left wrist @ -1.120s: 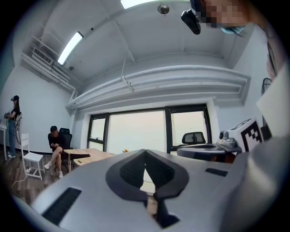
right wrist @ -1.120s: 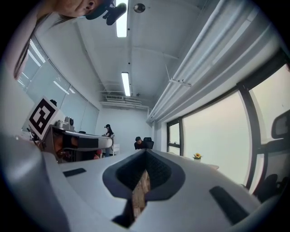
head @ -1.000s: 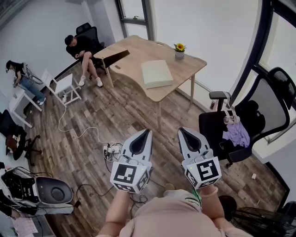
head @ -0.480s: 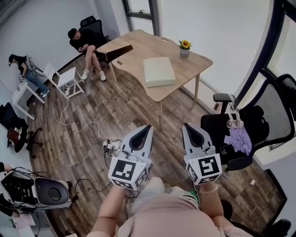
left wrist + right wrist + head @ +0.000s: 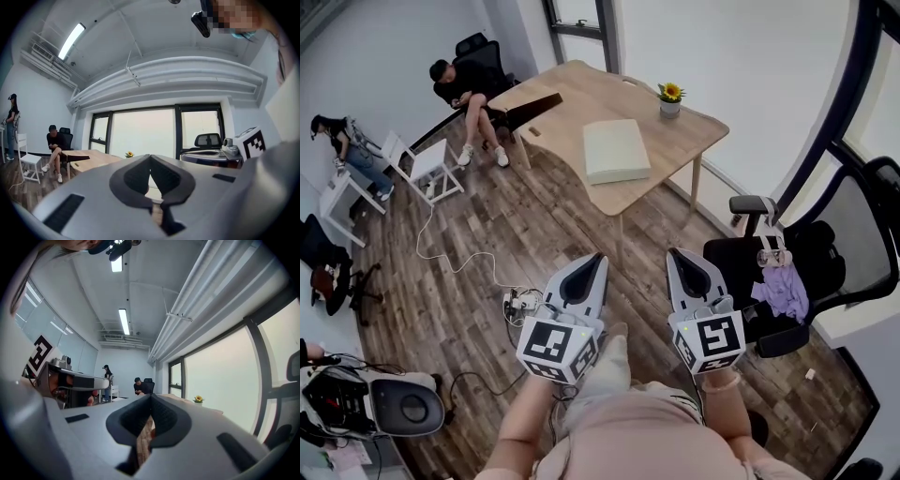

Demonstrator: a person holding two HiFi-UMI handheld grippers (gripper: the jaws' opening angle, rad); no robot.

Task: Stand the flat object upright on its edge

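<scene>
While I'm well short of the tabletop (image 5: 572, 94), nothing is gripped | left gripper (image 5: 598, 260), right gripper (image 5: 673, 253): fingers pressed together, empty | flat pad (image 5: 616, 150) lies on it at 12 o'clock | I'd approach, open wide, pinch one edge, tip slowly.

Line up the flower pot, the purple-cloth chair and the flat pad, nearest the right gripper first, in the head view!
1. Chair, just right of the right gripper.
2. Flat pad, ahead, mid-table.
3. Flower pot, at the far edge.
</scene>
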